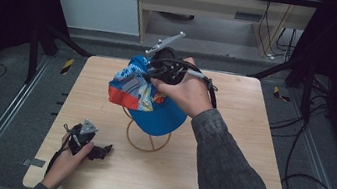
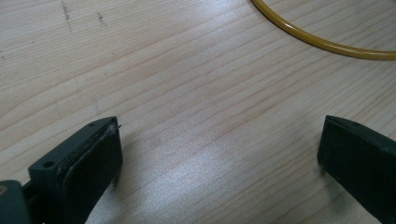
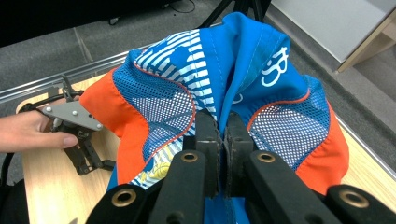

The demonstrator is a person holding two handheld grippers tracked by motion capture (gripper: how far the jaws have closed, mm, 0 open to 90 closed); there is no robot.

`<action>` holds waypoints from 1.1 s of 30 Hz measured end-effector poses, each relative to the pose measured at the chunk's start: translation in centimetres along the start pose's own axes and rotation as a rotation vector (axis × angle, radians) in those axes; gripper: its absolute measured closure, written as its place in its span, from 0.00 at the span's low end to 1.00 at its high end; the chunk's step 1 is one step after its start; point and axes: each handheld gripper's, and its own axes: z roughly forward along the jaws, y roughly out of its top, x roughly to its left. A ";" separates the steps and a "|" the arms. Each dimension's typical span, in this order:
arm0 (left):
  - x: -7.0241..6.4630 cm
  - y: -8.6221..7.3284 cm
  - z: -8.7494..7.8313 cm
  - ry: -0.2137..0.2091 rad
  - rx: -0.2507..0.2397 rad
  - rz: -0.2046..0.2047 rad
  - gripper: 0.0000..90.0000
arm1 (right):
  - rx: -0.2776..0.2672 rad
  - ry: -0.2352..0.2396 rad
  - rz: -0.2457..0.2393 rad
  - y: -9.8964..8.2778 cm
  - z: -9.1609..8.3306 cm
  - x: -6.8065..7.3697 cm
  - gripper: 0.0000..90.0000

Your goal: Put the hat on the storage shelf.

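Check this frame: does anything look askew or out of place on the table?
The blue cap hangs bunched and lopsided over the yellow wire stand, its crown pinched into a fold by the right tongs. Nothing looks spilled or damaged. The left tongs rest open over the bare table.

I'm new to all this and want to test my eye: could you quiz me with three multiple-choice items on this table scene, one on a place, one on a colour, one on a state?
1. Where does the left tool rest?
A on the table
B on the floor
C on a shelf

2. What colour is the cap's brim?
A green
B blue
C white

3. How do the right tool's jaws stand?
A wide apart
B shut on the cap's fabric
C shut on nothing

Answers: 1 A, it lies on the wood; 2 B, the brim is plain blue; 3 B, cloth is pinched between the pads.
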 end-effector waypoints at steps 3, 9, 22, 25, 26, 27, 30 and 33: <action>0.0 0.0 0.0 0.000 0.000 0.000 0.00 | 0.007 0.000 0.000 0.0 0.2 0.1 0.97; 0.0 0.0 0.0 0.000 -0.001 0.000 0.00 | 0.012 0.004 0.004 -0.2 0.6 0.1 0.96; 0.0 0.0 0.0 -0.001 0.001 0.002 0.00 | 0.020 0.007 0.008 -0.7 0.7 0.1 0.95; 0.0 0.0 0.0 0.000 -0.001 -0.001 0.00 | 0.021 0.009 0.005 -0.7 0.8 0.1 0.95; 0.0 0.0 0.0 0.000 -0.001 -0.001 0.00 | 0.023 0.008 0.006 -0.7 0.8 0.1 0.95; 0.0 0.0 0.0 0.000 -0.001 -0.001 0.00 | 0.026 0.011 0.004 -0.7 0.8 0.2 0.95; 0.0 0.0 0.0 0.001 -0.001 0.000 0.00 | 0.027 0.012 0.001 -0.7 0.9 0.3 0.95; 0.0 0.0 0.0 0.000 -0.001 -0.001 0.00 | 0.034 0.009 -0.006 -0.7 0.9 0.5 0.94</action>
